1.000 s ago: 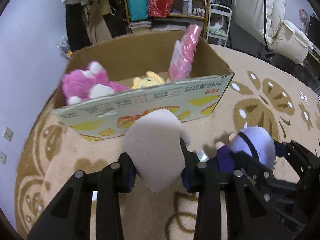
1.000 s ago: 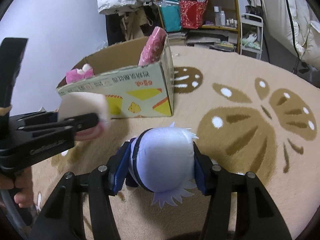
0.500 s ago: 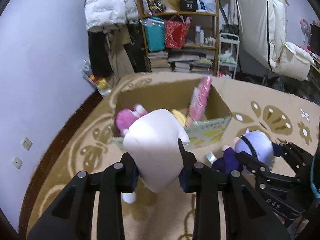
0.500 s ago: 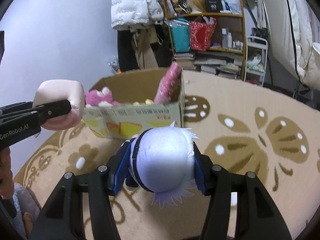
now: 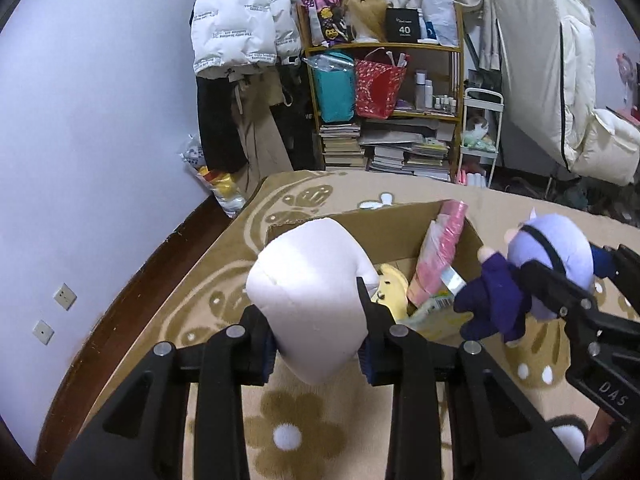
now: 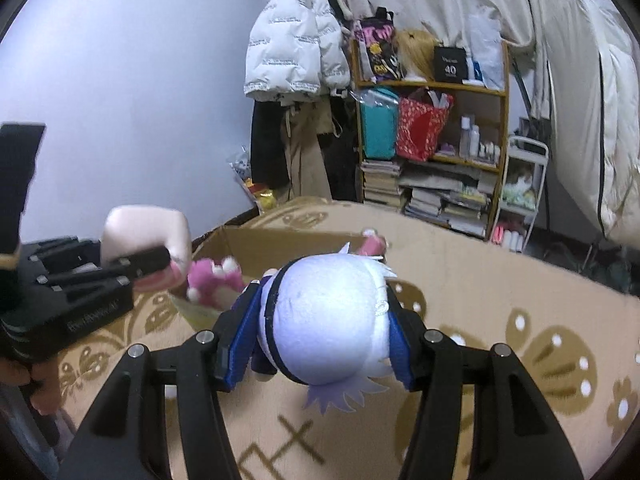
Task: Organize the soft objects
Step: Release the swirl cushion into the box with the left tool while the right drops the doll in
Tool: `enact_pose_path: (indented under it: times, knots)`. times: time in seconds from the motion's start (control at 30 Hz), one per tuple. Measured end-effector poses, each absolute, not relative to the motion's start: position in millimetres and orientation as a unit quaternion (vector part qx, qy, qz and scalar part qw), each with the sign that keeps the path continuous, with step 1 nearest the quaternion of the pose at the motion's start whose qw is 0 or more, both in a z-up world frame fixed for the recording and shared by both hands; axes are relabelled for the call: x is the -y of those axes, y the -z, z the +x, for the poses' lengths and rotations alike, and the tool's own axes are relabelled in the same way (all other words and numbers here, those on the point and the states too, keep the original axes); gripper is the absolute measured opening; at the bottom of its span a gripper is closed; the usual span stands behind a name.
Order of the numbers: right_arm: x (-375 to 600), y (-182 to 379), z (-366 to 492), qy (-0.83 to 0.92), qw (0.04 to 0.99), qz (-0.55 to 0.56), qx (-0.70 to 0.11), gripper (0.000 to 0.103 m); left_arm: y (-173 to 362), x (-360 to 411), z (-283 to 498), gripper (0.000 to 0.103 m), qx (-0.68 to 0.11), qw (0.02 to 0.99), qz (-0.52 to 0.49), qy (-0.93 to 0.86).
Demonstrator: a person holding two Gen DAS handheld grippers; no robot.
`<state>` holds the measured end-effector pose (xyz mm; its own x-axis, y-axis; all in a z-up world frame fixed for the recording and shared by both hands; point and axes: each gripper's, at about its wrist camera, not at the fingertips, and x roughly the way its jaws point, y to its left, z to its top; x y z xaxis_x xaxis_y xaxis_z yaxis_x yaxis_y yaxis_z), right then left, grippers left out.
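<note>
My left gripper [image 5: 318, 334] is shut on a pale pink soft cushion [image 5: 310, 292] and holds it in the air over the near side of an open cardboard box [image 5: 384, 228]. My right gripper [image 6: 320, 334] is shut on a lavender-haired plush doll [image 6: 328, 320] in dark blue clothes, held above the box's near right side; the doll also shows in the left wrist view [image 5: 540, 272]. Inside the box are a pink plush [image 6: 212, 280], a yellow plush [image 5: 390, 288] and a pink wrapped roll [image 5: 438, 256] leaning upright.
The box stands on a beige patterned rug [image 5: 304, 436]. A lavender wall [image 5: 100, 140] is at the left. Behind stand a cluttered shelf [image 5: 384, 92] with books and bags, a hanging white puffer jacket [image 5: 240, 20] and a small white cart [image 5: 480, 132].
Both grippers have risen with their toys and moved forward from floor level beside the box to above its near side. The view now looks down into the box.
</note>
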<state>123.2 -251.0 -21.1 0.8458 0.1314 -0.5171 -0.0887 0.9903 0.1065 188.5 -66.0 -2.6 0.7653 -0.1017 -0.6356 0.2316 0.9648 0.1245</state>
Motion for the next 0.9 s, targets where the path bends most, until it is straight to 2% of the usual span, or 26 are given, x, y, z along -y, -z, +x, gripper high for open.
enact_pose_path:
  times: [0.37,0.67,0.73,0.8,0.9]
  knots:
    - [250,34,176,-0.05,0.956,0.059,-0.284,0.061,20,70,225,0.034,-0.327,0.935,0.098,0.095]
    - [255,58,197,-0.049,0.948,0.064,-0.307,0.063,56,73,249,0.038,-0.364,0.923,0.073,0.107]
    - [259,63,199,-0.05,0.946,0.073,-0.313,0.065,61,76,251,0.044,-0.369,0.921,0.072,0.108]
    - [261,66,200,-0.049,0.943,0.08,-0.32,0.066,64,77,254,0.071,-0.372,0.921,0.067,0.099]
    - [263,67,201,-0.046,0.941,0.082,-0.326,0.07,64,78,252,0.085,-0.358,0.928,0.073,0.074]
